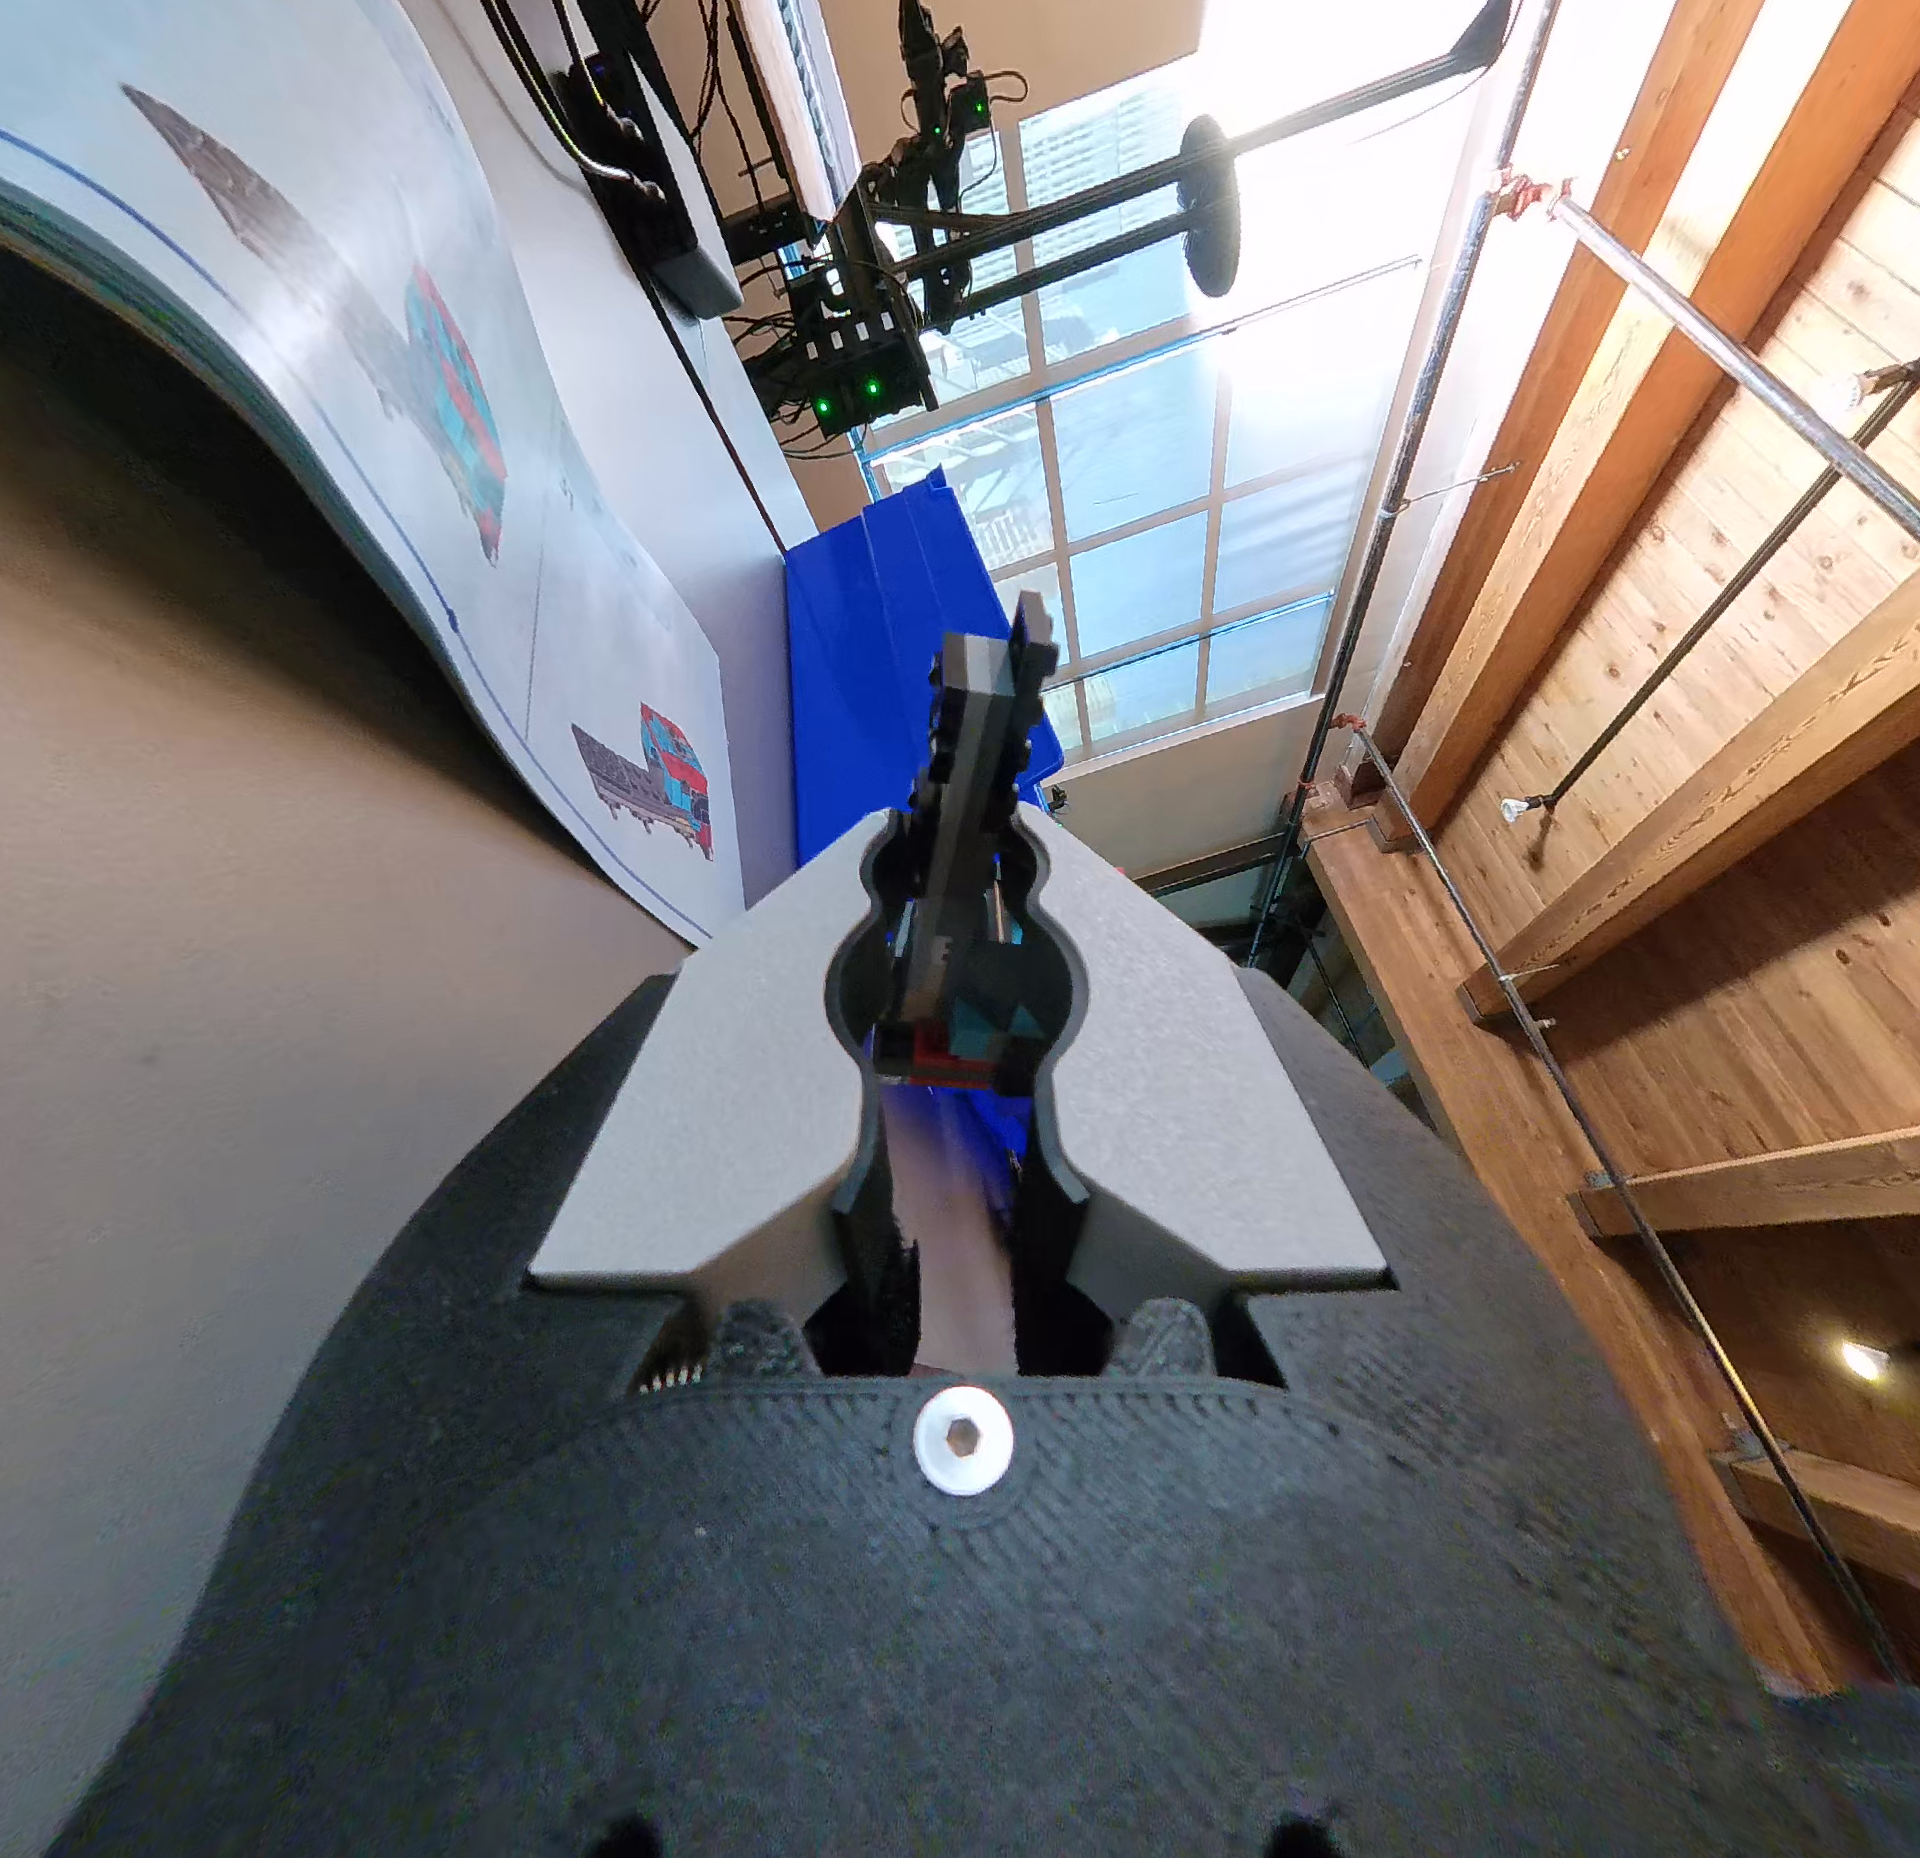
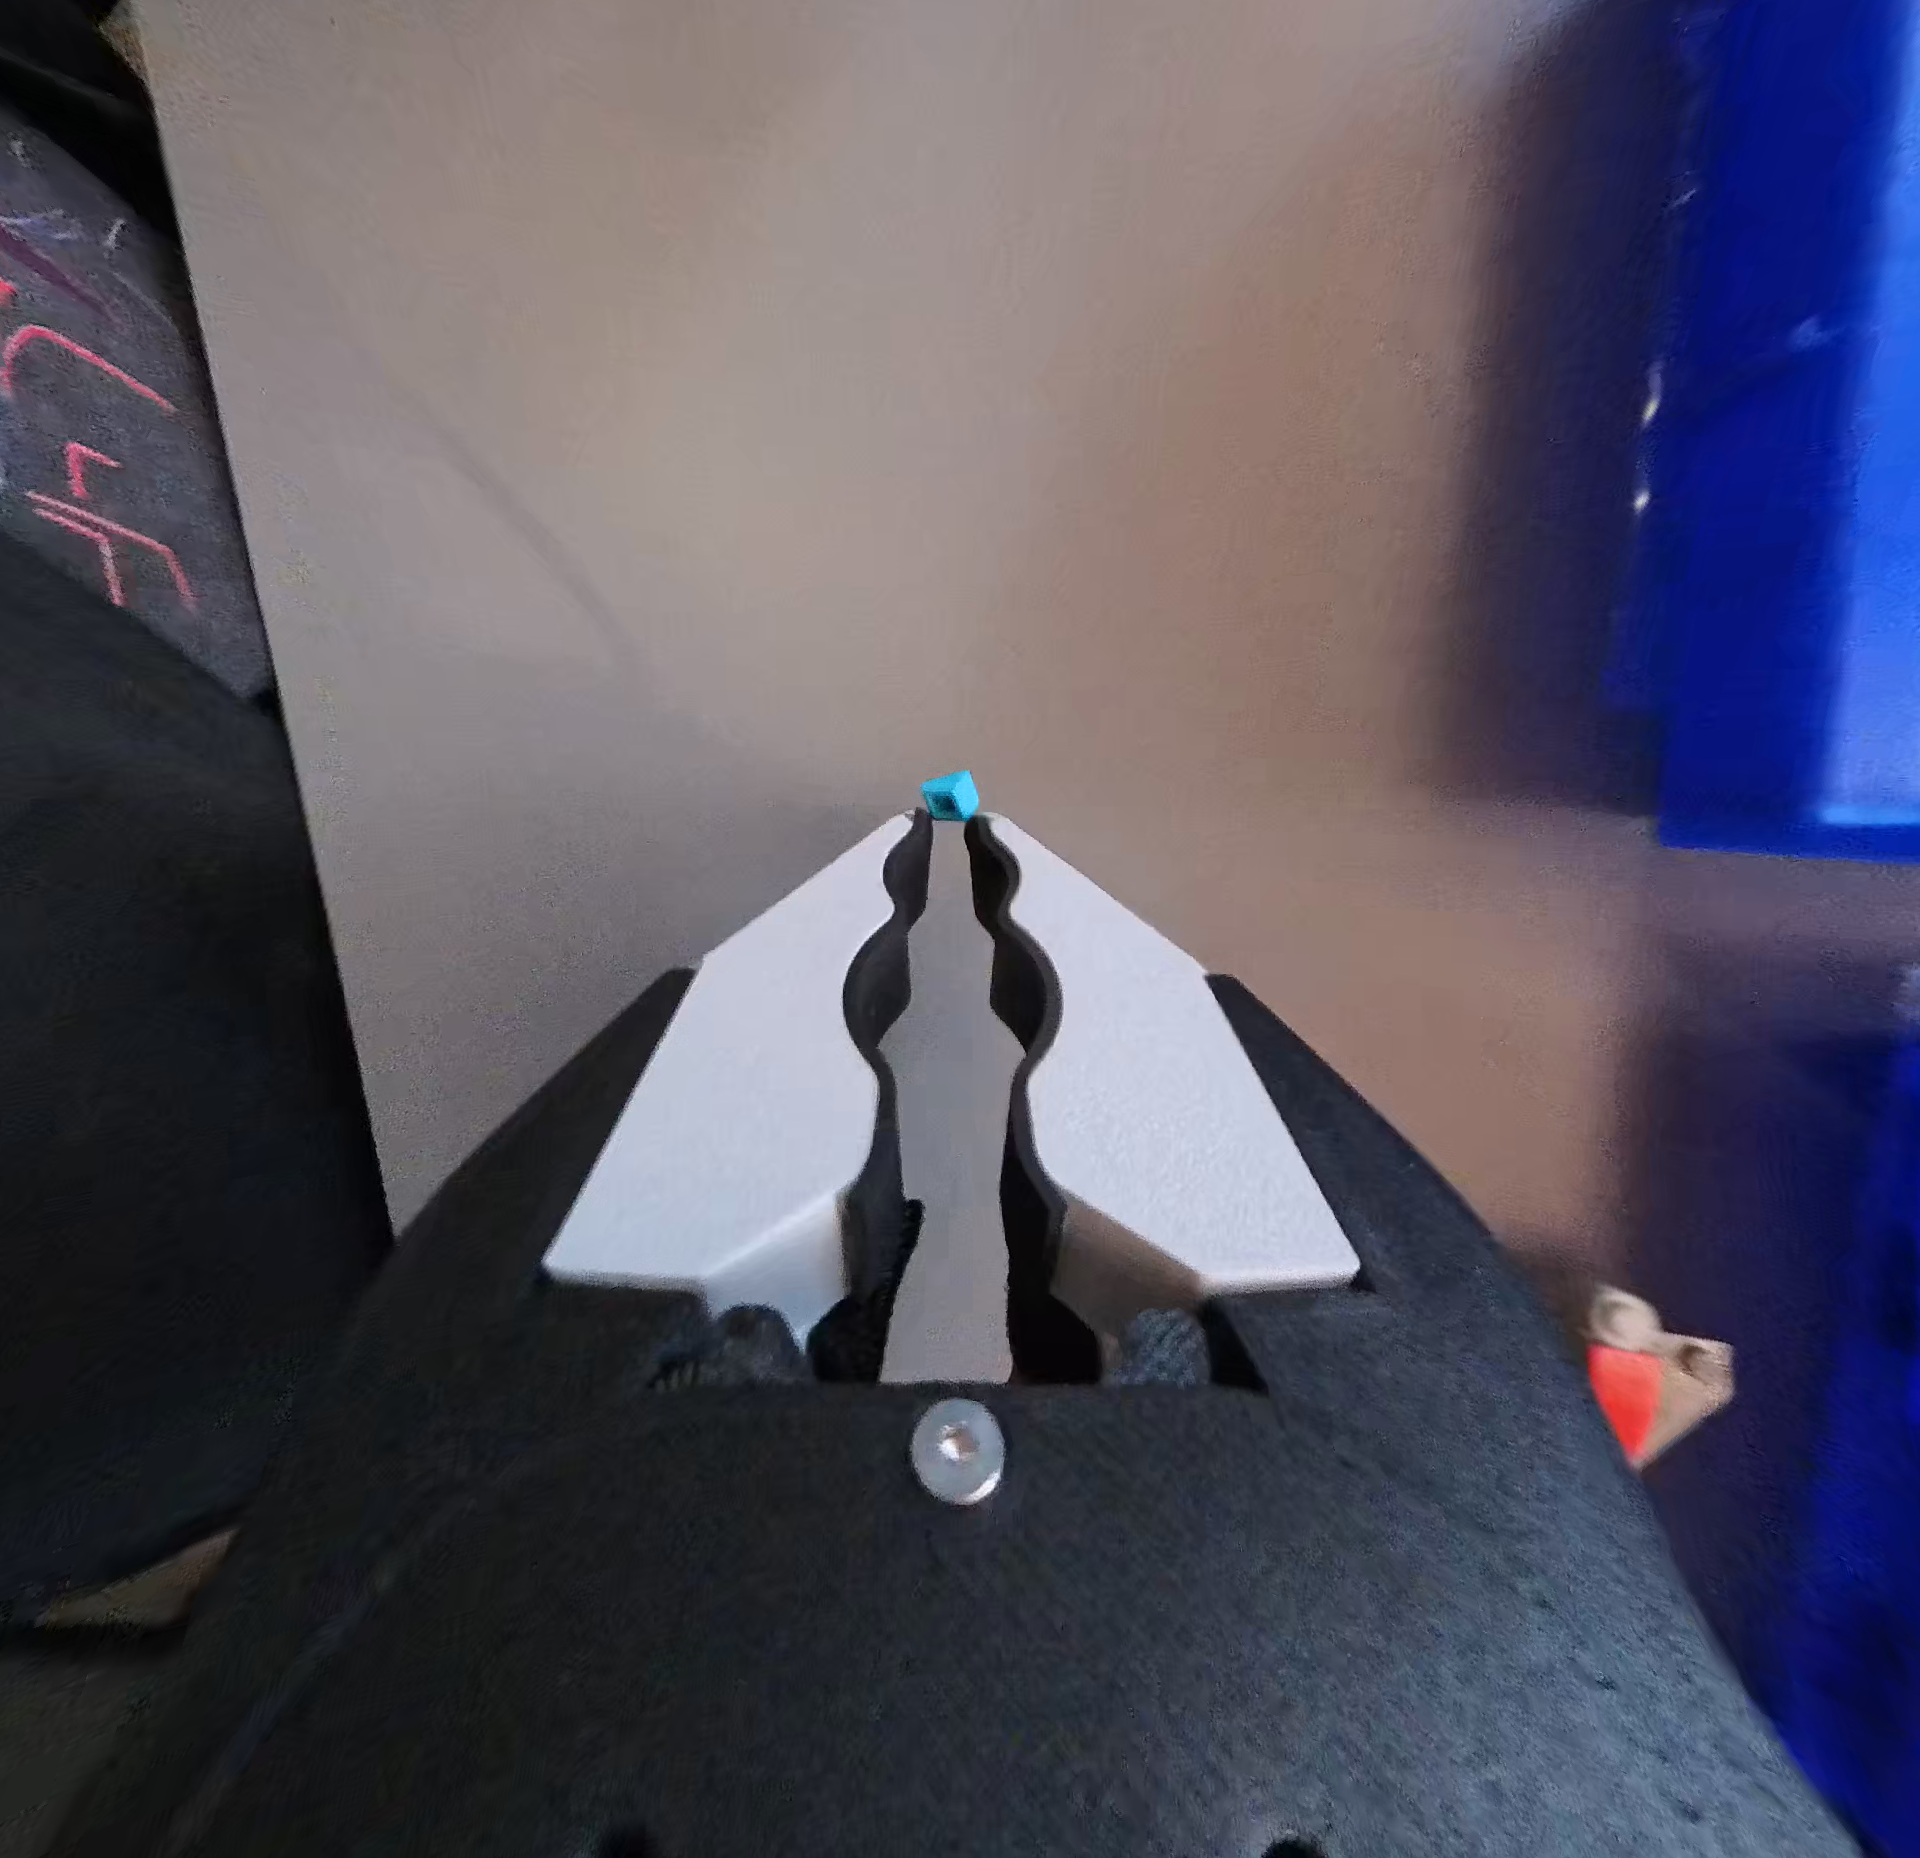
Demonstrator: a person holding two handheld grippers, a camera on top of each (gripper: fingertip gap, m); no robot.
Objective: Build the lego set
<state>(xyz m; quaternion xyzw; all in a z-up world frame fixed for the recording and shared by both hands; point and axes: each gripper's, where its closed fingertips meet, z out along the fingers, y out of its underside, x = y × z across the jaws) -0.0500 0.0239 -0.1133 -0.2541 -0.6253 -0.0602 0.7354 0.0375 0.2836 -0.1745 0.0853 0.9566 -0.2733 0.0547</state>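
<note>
My left gripper (image 1: 951, 832) is shut on a partly built lego model (image 1: 971, 821), grey and black with red and teal bricks near its base. The model stands edge-on between the fingers and sticks out past the tips, raised and tilted toward the ceiling. My right gripper (image 2: 943, 819) is shut on a tiny teal lego piece (image 2: 948, 796), pinched at the very fingertips above the beige table (image 2: 831, 406). The lego instruction booklet (image 1: 416, 437) lies open at the left of the left wrist view, its pages curved.
A blue bin stands behind the model in the left wrist view (image 1: 862, 686) and blurred at the right of the right wrist view (image 2: 1766, 458). A red and tan piece (image 2: 1652, 1382) lies by the right gripper. Dark fabric (image 2: 125, 873) borders the table's left edge.
</note>
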